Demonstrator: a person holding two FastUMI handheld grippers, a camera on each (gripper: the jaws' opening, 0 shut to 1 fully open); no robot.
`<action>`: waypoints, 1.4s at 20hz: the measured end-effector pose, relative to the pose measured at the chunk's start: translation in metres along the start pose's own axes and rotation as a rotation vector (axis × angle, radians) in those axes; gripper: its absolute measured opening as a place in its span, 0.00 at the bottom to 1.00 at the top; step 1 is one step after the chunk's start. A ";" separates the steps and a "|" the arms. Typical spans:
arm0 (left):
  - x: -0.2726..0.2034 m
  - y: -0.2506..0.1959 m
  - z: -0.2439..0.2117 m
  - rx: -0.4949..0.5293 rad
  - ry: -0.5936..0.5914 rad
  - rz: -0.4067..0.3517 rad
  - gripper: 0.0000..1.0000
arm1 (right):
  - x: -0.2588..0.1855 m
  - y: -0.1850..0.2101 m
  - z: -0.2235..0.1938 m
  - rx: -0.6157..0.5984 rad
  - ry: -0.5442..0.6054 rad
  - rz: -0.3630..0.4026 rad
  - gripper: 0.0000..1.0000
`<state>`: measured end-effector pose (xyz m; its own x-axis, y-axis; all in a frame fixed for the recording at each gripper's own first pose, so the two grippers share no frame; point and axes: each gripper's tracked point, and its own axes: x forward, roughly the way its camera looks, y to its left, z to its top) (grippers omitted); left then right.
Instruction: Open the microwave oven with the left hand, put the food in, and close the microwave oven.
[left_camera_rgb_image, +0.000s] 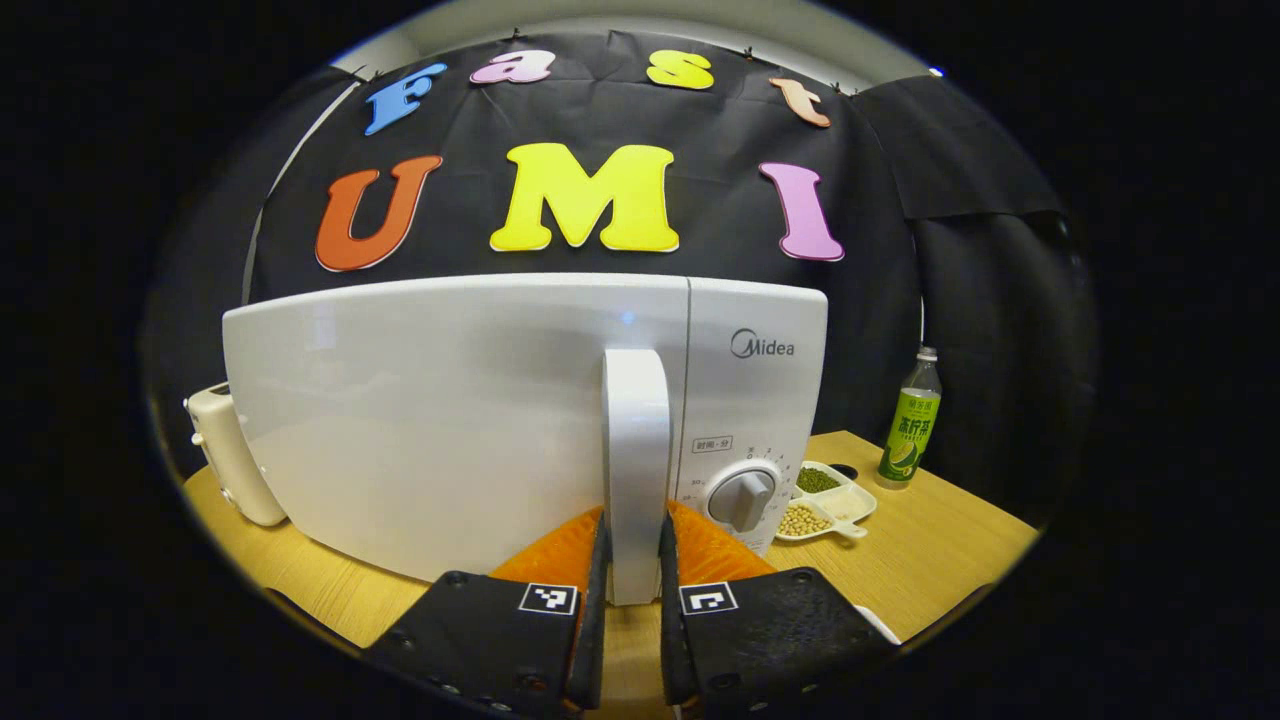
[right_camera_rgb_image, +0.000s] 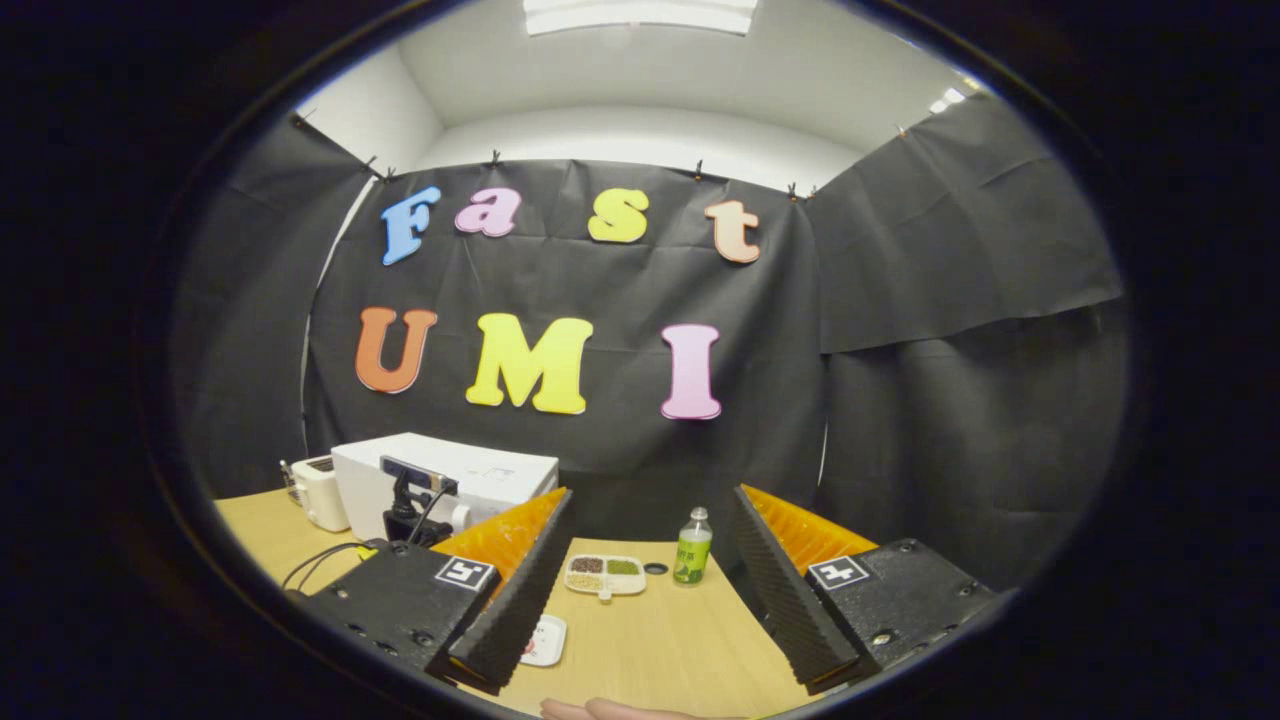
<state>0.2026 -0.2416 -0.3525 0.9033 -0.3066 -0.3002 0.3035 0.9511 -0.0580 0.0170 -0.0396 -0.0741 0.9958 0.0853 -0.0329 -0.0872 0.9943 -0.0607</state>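
A white microwave (left_camera_rgb_image: 450, 420) stands on the wooden table (left_camera_rgb_image: 930, 560), its door looking closed. My left gripper (left_camera_rgb_image: 633, 522) is shut on the door's vertical white handle (left_camera_rgb_image: 636, 430), one finger on each side. In the right gripper view the microwave (right_camera_rgb_image: 470, 470) stands far left, with the left gripper's body (right_camera_rgb_image: 405, 515) in front of it. My right gripper (right_camera_rgb_image: 652, 492) hangs open above the table, holding nothing. A white divided dish of beans (right_camera_rgb_image: 605, 573) lies ahead of it, and a small white plate (right_camera_rgb_image: 548, 640) lies beside its left finger (right_camera_rgb_image: 520, 590).
A green bottle (left_camera_rgb_image: 910, 425) stands to the right of the divided dish (left_camera_rgb_image: 825, 497), near the microwave's dial (left_camera_rgb_image: 745, 495). A cream appliance (left_camera_rgb_image: 225, 455) sits left of the microwave. A hand (right_camera_rgb_image: 600, 710) shows at the lower edge of the right gripper view. Black cloth walls the booth.
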 end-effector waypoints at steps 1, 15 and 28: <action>-0.005 -0.001 0.002 -0.022 -0.003 0.001 0.23 | 0.000 -0.001 -0.002 -0.002 0.003 -0.001 0.99; -0.160 0.038 -0.028 -0.029 -0.004 -0.146 0.19 | -0.002 0.024 -0.027 0.028 0.049 0.039 0.99; -0.375 0.209 -0.018 -0.062 -0.074 0.207 0.92 | -0.016 0.084 -0.059 -0.056 0.106 0.100 0.99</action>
<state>-0.0782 0.0729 -0.2692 0.9648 -0.1046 -0.2411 0.0922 0.9938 -0.0620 -0.0077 0.0385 -0.1372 0.9738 0.1739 -0.1468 -0.1904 0.9758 -0.1074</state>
